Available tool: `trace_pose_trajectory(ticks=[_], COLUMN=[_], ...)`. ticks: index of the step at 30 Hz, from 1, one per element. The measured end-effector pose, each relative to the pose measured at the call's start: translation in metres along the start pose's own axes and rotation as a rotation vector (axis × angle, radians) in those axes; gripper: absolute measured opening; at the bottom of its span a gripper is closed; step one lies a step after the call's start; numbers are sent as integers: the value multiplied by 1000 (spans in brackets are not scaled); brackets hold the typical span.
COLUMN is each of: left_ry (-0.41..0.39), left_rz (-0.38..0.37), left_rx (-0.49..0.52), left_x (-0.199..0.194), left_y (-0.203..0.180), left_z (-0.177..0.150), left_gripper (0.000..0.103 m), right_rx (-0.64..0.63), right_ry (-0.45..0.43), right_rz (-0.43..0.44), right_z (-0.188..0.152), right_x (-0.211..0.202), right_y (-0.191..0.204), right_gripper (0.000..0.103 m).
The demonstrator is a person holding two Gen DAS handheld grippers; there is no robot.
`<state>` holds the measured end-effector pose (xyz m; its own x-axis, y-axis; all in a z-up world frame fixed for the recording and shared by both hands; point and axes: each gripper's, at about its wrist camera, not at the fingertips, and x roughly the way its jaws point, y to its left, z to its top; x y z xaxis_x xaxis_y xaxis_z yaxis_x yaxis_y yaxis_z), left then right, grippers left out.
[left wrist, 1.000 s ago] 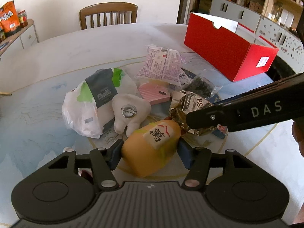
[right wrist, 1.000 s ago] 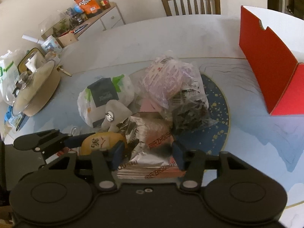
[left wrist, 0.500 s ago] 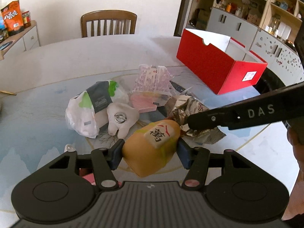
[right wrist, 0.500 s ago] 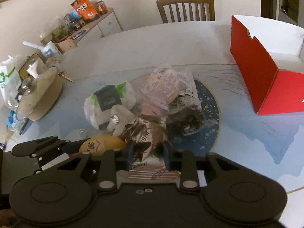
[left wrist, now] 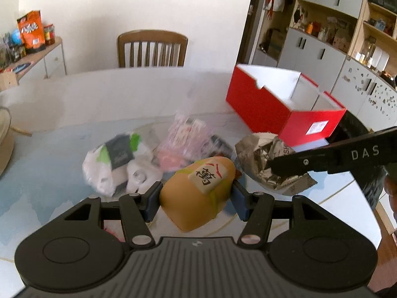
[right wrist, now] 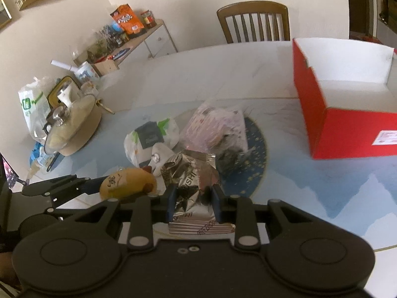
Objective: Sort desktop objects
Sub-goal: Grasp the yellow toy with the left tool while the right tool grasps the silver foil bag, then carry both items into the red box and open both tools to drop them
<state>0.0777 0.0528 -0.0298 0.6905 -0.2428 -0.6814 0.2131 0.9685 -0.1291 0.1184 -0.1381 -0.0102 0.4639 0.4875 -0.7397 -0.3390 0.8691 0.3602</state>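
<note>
1. "DAS" in white letters on the black arm of the right gripper (left wrist: 285, 171), seen from the left wrist.
2. A black character 萬 on the cream patch of the yellow plush toy (left wrist: 198, 193).
3. "SHI" on the crumpled foil packet (right wrist: 191, 181) (the rest is creased away).

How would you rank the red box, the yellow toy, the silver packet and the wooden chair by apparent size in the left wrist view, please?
1. red box
2. yellow toy and silver packet: alike, toy nearer the camera
3. wooden chair: similar, far away, unsure

Crinkled shiny foil packet (right wrist: 192, 173); matt red cardboard box (left wrist: 278, 104); wooden chair (left wrist: 151, 48).
</note>
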Motion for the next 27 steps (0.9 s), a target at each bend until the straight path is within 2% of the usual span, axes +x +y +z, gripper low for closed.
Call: trace_pose_trajectory(ticks=[15, 27], left_ry=[-104, -101], left_rz=[-5, -50], left_rx=[65, 129], left_x=[5, 48], left_y=[-79, -140], left_z=[74, 125], left_gripper=[58, 58], right_rx=[33, 62], right_ry=[-136, -182], right_rz=[-11, -78], right_z=[42, 76], right_x=[-68, -81], right_y=[-71, -131], right_gripper=[29, 29])
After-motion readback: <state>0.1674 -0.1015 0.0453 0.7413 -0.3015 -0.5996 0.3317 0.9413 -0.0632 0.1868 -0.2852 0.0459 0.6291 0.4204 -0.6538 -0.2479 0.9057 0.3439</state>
